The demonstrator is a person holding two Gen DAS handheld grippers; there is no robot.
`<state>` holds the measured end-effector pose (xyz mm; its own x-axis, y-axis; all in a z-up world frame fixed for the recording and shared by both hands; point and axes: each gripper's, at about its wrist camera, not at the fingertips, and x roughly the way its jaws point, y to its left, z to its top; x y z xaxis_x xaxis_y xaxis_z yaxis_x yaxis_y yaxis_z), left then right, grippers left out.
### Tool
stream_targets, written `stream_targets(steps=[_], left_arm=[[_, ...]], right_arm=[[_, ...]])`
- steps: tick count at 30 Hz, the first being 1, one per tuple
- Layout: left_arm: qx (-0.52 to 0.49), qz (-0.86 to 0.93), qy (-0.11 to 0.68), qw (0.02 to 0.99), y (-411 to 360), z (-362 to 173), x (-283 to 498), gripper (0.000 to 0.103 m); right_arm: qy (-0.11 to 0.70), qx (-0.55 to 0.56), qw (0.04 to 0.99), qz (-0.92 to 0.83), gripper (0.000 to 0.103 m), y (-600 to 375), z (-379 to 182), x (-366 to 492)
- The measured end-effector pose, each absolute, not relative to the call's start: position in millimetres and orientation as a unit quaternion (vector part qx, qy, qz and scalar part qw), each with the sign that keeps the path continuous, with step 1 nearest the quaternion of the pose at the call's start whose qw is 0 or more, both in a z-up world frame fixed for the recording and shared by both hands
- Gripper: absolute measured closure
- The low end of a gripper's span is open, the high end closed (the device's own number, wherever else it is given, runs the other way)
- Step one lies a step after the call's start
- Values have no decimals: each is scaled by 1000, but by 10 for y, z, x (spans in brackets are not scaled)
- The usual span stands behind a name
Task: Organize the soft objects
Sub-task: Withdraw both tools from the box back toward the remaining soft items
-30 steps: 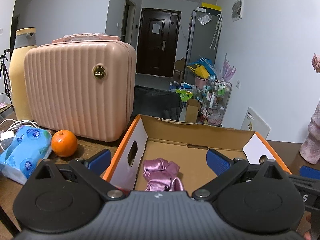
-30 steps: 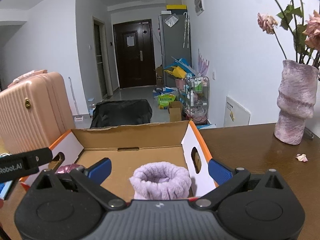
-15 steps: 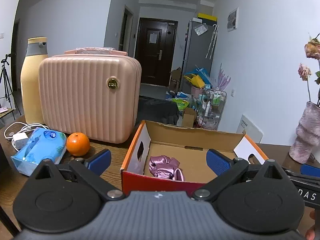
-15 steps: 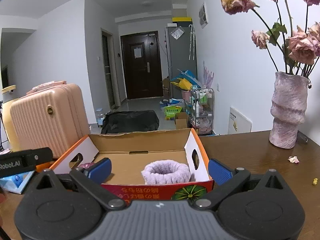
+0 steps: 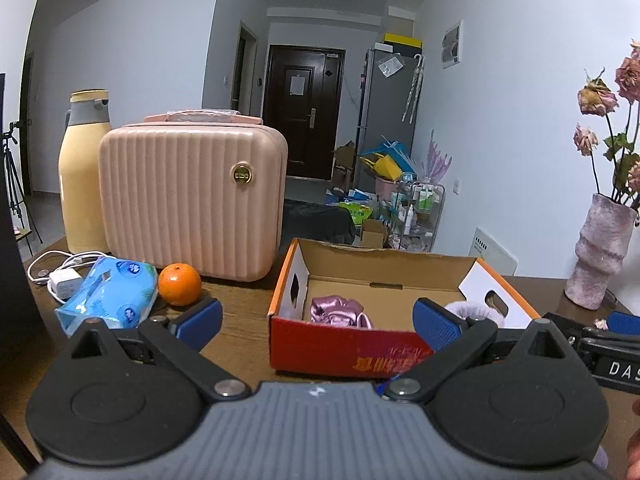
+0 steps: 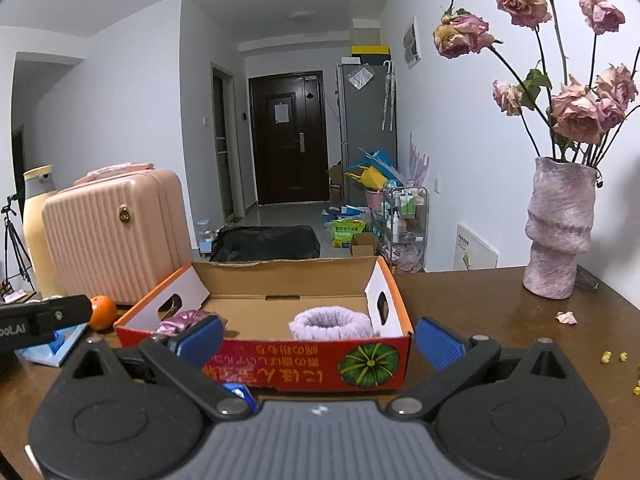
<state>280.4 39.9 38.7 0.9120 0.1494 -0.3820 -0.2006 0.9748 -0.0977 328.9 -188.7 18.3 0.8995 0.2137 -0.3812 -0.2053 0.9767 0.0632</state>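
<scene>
Lilac band (image 6: 334, 322), pink scrunchie (image 6: 182, 319) in box (image 6: 304, 372)

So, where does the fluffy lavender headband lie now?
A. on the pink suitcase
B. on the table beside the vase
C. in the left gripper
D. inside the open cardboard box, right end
D: the fluffy lavender headband rests on the open cardboard box floor by its right wall.

The left gripper (image 5: 316, 322) is level, its blue-padded jaws spread wide and empty; the right gripper (image 6: 318, 340) is likewise agape, holding nothing, and shows at three o'clock in the left view.
</scene>
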Motion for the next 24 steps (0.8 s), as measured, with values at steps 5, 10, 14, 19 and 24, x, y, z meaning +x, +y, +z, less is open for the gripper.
stream_targets(steps=[5, 10, 14, 19, 24], left_arm=[[-62, 90, 194, 975, 434, 365, 2636, 0], [-54, 91, 198, 974, 462, 327, 2502, 0], [-51, 93, 200, 974, 489, 280, 2369, 0], [-53, 93, 206, 973, 540, 202, 2209, 0], [-51, 85, 210, 973, 548, 144, 2073, 0]], right_arm=[[198, 2, 974, 107, 0, -1907, 158, 3115], [203, -8, 973, 110, 0, -1909, 107, 2942], [207, -13, 972, 114, 0, -1902, 60, 2830], [211, -19, 970, 120, 0, -1881, 6, 2697], [215, -30, 968, 124, 0, -1857, -56, 2552]])
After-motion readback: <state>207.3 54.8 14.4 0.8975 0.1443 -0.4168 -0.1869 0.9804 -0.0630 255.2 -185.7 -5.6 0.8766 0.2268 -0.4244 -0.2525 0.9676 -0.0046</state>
